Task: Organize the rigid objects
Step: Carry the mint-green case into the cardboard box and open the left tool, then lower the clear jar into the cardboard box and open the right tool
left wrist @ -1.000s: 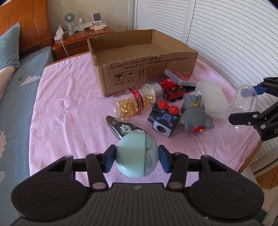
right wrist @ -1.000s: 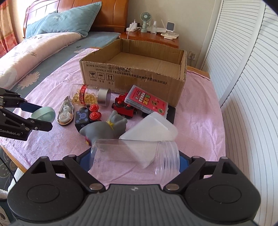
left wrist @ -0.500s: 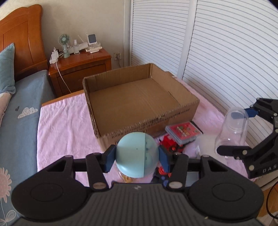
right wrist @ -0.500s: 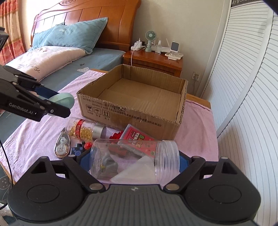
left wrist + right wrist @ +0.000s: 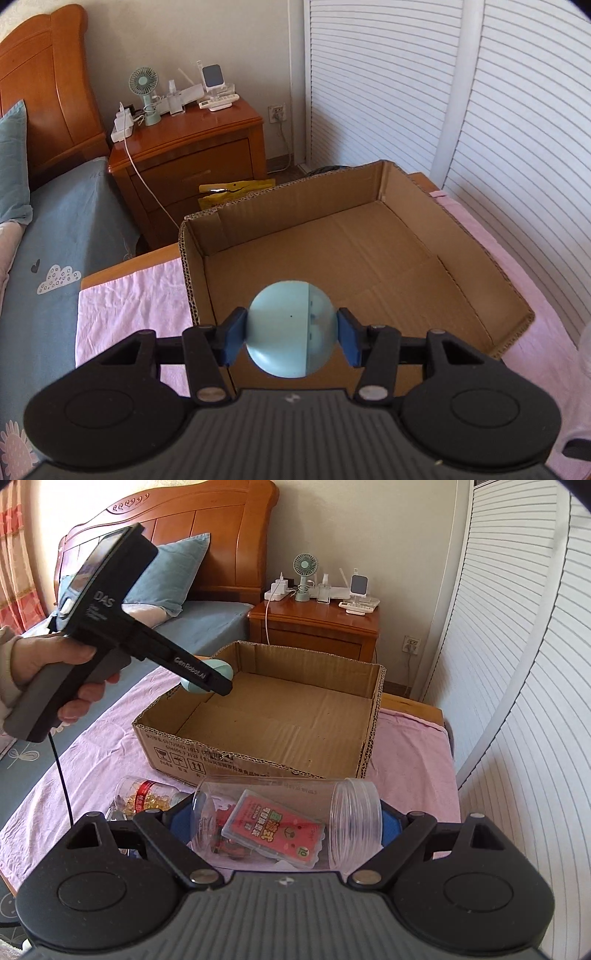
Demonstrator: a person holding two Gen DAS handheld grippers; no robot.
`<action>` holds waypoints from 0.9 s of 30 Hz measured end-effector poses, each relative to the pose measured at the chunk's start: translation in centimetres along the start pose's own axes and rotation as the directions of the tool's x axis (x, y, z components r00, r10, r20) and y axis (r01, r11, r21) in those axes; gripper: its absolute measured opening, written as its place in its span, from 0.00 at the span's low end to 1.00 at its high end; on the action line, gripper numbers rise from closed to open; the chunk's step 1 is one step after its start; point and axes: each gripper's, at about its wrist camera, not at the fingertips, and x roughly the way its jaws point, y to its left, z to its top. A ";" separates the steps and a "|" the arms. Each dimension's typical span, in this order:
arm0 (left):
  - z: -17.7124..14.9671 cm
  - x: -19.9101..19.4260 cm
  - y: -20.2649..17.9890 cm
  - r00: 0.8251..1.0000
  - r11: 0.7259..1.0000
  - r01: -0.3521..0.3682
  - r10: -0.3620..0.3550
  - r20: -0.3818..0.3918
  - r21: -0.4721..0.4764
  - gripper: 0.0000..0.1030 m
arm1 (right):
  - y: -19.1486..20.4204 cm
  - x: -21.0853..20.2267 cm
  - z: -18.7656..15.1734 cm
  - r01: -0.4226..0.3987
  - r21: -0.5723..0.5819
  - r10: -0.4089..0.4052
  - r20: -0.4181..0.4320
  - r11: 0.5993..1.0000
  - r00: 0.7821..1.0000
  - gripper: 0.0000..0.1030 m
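My left gripper (image 5: 291, 334) is shut on a pale blue-green egg-shaped object (image 5: 280, 343) and holds it over the near left part of an open, empty cardboard box (image 5: 295, 206). In the right wrist view the same gripper (image 5: 218, 683), held by a person's hand (image 5: 48, 664), hangs over the box's left rim (image 5: 159, 709), with the egg (image 5: 223, 668) just showing. My right gripper (image 5: 288, 821) is shut on a clear plastic jar (image 5: 354, 812) that lies sideways between its blue pads (image 5: 391, 821), in front of the box.
On the pink cloth (image 5: 413, 760) before the box lie a capsule bottle (image 5: 147, 797) and a red card case (image 5: 277, 830), seen through the jar. A wooden nightstand (image 5: 192, 155) stands behind the box. The bed (image 5: 55, 251) is to the left and white louvred doors (image 5: 517, 129) to the right.
The left gripper has carried the egg up and forward from above the loose objects to over the box. The right gripper has risen with the jar and come closer to the box.
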 end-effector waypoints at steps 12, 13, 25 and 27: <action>0.9 2.3 0.8 0.995 0.995 -0.093 0.094 0.026 -0.040 0.91 | -0.4 0.5 0.4 0.019 0.007 -0.019 -0.004 1.000 1.000 0.91; 0.8 1.9 0.8 0.994 0.995 -0.096 0.097 0.039 -0.034 0.91 | -0.4 0.5 0.4 0.019 0.006 -0.019 -0.004 1.000 1.000 0.91; -2.8 -5.4 0.8 0.993 0.996 -0.083 0.085 0.088 -0.023 0.92 | 0.6 -0.6 1.0 0.013 0.001 -0.013 0.011 1.000 1.000 0.91; -3.9 -7.1 0.8 0.993 0.997 -0.067 0.071 0.090 -0.040 0.92 | 0.6 -0.5 1.5 0.006 0.007 -0.006 0.009 1.000 1.000 0.91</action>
